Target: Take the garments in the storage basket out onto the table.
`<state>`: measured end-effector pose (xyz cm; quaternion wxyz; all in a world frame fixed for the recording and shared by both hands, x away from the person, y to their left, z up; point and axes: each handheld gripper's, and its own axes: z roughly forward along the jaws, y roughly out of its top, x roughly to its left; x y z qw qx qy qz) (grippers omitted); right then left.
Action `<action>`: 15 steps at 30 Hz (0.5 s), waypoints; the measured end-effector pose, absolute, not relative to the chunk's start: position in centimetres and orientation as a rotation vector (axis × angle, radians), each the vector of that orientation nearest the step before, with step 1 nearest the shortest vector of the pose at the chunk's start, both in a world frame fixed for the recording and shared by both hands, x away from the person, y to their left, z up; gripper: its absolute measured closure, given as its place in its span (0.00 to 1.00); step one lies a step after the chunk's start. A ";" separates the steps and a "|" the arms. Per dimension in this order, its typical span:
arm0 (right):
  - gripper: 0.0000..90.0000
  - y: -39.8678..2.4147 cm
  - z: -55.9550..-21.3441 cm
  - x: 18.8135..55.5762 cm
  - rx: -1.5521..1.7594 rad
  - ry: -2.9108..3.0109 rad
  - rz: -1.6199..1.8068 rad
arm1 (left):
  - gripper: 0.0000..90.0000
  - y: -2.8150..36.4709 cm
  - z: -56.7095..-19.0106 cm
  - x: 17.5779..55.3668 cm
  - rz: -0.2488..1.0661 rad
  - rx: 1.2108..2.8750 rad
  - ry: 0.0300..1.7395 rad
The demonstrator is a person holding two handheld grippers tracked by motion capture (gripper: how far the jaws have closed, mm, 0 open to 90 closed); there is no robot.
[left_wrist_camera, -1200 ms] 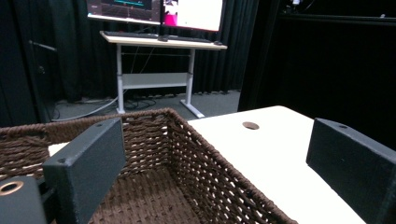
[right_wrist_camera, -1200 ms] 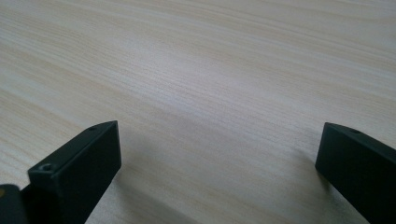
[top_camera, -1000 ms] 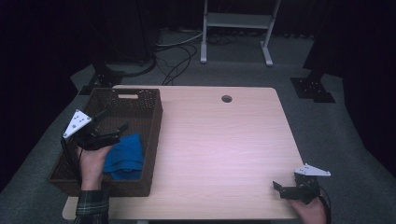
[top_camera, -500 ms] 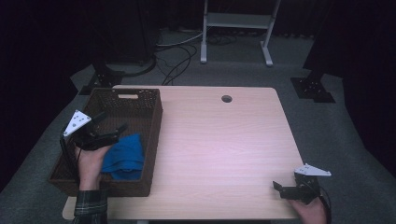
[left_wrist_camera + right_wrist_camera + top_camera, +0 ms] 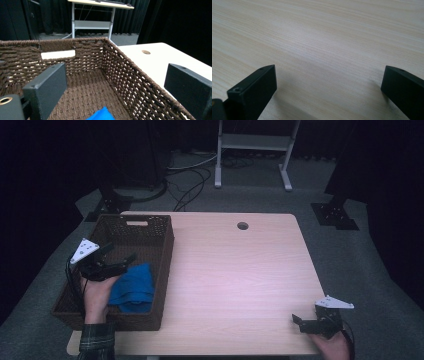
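The surface (image 5: 240,270) is bare wood, with a woven basket (image 5: 150,227) kept at its left edge. A blue cloth (image 5: 132,287) lies inside, below the left tool (image 5: 131,258), jaws apart and empty. The right tool (image 5: 297,321) is parked apart, open, near the front right corner.

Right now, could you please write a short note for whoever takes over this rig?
Left gripper: open, holding nothing, above the brown wicker basket at the table's left.
Right gripper: open, holding nothing, low over bare wood at the table's near right corner.
Blue cloth: crumpled in the basket's near half, under the left gripper.
Done: cloth is in the basket.
Left: probably only withdrawing the left gripper.
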<state>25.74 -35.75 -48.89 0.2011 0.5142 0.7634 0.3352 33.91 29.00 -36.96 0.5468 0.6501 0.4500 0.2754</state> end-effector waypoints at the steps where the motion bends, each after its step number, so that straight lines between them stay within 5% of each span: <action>1: 0.00 -35.8 -48.9 25.7 1.436 2.132 0.937 | 0.05 29.0 -37.0 33.9 0.650 1.544 1.072; 15: 0.00 -35.7 -48.9 25.9 1.427 2.132 0.901 | 0.05 28.9 -37.6 34.5 0.622 1.597 1.156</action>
